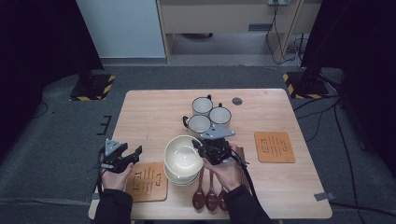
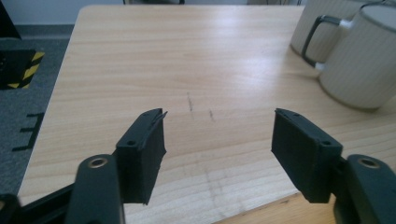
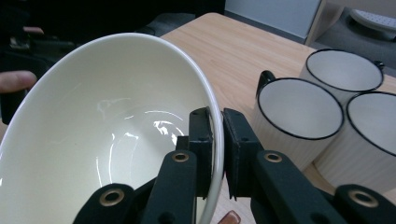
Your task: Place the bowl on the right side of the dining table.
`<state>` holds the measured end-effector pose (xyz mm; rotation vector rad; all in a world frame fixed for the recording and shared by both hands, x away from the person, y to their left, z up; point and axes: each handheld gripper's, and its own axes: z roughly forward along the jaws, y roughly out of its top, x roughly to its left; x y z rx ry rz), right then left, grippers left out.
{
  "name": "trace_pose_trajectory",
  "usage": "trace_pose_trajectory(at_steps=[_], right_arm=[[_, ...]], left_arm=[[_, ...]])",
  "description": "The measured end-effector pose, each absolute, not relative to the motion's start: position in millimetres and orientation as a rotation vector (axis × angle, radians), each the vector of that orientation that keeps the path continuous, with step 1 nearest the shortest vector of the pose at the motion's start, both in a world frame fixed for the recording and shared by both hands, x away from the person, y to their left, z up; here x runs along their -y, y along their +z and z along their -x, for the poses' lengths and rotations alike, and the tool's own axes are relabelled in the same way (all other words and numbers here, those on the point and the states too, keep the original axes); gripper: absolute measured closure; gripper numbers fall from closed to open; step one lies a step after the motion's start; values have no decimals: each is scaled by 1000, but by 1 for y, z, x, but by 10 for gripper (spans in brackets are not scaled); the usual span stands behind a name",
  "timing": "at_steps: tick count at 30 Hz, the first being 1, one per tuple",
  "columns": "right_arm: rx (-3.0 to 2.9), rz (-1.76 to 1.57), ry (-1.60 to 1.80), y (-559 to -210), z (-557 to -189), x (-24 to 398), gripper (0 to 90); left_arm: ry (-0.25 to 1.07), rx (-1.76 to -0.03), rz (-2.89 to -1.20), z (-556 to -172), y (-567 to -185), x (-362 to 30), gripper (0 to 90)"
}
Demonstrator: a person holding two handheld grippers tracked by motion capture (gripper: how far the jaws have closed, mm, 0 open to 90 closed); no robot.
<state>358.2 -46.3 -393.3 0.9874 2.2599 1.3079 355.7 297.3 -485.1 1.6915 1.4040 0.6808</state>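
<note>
So I'm gripping the top cream bowl [image 1: 183, 156] by its right rim with my right gripper [image 1: 204, 148]. In the right gripper view the two black jaws are pinching the thin rim, one pad inside the bowl [image 3: 107, 135] and one outside, and the bowl is tilting up toward the camera. It's sitting over a short stack of bowls [image 1: 180, 178] near the front middle of the table [image 1: 154, 107], and I can't tell whether it's touching them or hanging just above.

My left gripper [image 1: 133, 154] is hovering at the near left corner with its jaws standing apart and nothing between them; in the left gripper view I'm just looking past them at bare wood.

Right under and just right of that hand I'm seeing an orange mat [image 1: 148, 182] with dark line markings. Three brown spoons [image 1: 210, 196] are lying just right of the stack, near my right wrist. Three white mugs [image 1: 208, 114] with dark rims are clustering just beyond the bowl, touching or nearly touching each other. A second orange mat [image 1: 274, 147] is lying out on the right side, well apart from everything else.
</note>
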Motion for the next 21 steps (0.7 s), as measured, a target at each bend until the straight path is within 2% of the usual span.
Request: trace_pose_trajectory(at_steps=[11, 21], right_arm=[[-2197, -1026, 1325, -380, -358, 75, 823], [-2150, -1062, 1319, -375, -358, 100, 822]], left_arm=[[715, -1479, -1807, -369, -511, -306, 249], [700, -1533, -1852, -374, -527, -311, 235]])
